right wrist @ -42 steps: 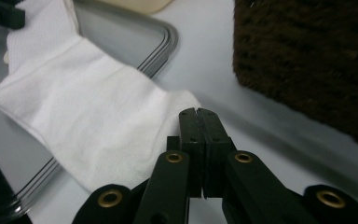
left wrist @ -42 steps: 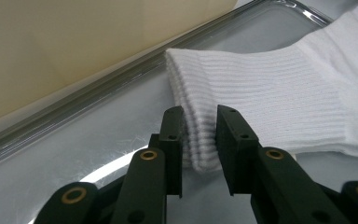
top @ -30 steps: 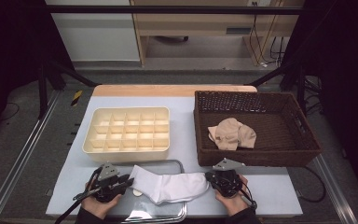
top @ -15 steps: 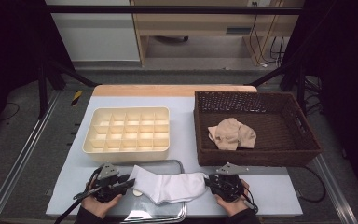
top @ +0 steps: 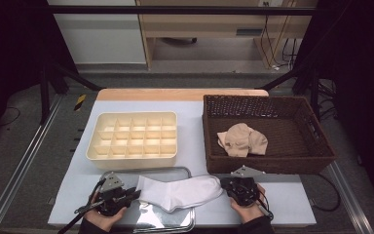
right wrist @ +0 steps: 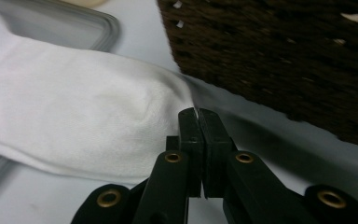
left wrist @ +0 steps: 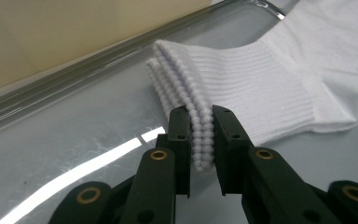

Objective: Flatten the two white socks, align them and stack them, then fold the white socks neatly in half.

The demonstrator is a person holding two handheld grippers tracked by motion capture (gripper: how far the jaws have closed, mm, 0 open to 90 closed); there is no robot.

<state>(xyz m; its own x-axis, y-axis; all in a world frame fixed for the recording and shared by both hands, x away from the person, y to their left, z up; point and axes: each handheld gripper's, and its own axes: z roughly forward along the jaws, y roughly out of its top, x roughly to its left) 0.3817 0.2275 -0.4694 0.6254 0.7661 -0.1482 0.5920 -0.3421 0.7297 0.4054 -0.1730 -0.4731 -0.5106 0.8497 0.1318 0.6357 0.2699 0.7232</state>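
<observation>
White sock [top: 181, 191] is stretched between both tongs over the metal tray [top: 175, 225] on the counter [top: 190, 141]. Ribbed cuff is pinched by left tongs [left wrist: 200, 122], which have just been closing; toe fabric is clamped in fully closed right tongs [right wrist: 198, 114]. Cuff ribbing is resolved in the left gripper view.

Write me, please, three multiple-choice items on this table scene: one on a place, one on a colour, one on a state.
1. Where does the beige cloth lie?
A. in the wicker basket
B. in the compartment tray
C. on the metal tray

2. What colour is the sock stretched between the hand-held grippers?
A. black
B. white
C. red

3. How does the left hand-held gripper meet the sock?
A. it hovers far above it
B. its jaws pinch the ribbed cuff
C. it presses the toe flat

Key: 1 A, the cloth sits inside the dark weave; 2 B, it is plain white in every view; 3 B, the cuff edge sits between both jaws.
</observation>
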